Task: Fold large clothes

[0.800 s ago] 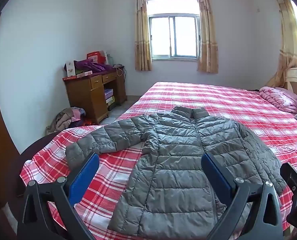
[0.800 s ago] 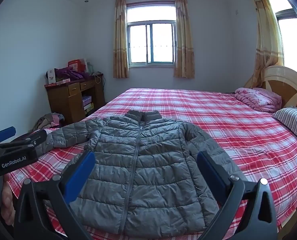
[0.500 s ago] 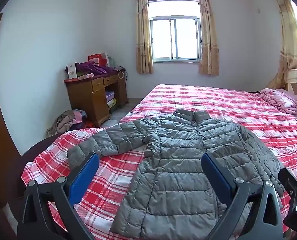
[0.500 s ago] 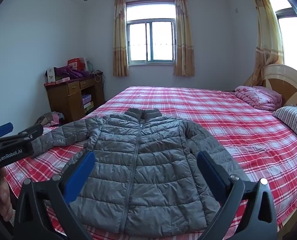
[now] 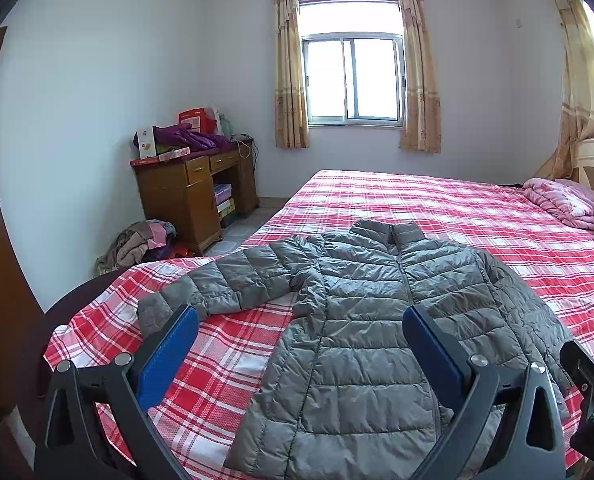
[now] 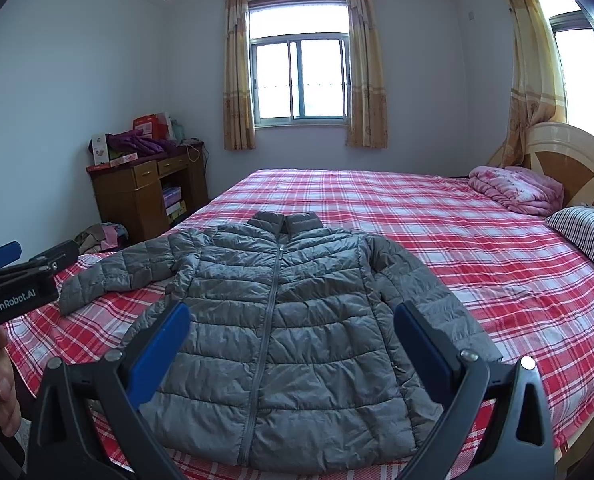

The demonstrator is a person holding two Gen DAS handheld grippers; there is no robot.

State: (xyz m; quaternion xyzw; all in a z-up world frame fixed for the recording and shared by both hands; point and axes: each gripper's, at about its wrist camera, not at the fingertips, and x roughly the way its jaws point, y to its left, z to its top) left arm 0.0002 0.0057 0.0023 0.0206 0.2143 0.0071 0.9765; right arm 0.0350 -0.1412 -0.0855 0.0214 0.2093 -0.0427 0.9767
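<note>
A grey quilted puffer jacket (image 5: 361, 332) lies flat, zipped, front up on the red plaid bed (image 5: 437, 204), collar away from me. Its left sleeve (image 5: 225, 284) stretches out to the left; its right sleeve (image 6: 421, 288) lies along the body. My left gripper (image 5: 301, 344) is open and empty, held above the jacket's near left part. My right gripper (image 6: 293, 340) is open and empty, above the jacket (image 6: 281, 320) near its hem. The left gripper also shows at the left edge of the right wrist view (image 6: 17, 276).
A wooden desk (image 5: 193, 188) with boxes and purple clothing stands by the left wall. A clothes pile (image 5: 141, 244) lies on the floor beside it. A pink folded quilt (image 5: 565, 200) and a striped pillow (image 6: 589, 236) sit by the headboard (image 6: 573, 168).
Both views have tilted up a little, so the jacket sits lower in the frames. Both grippers stay open and empty. The jacket has not moved.
</note>
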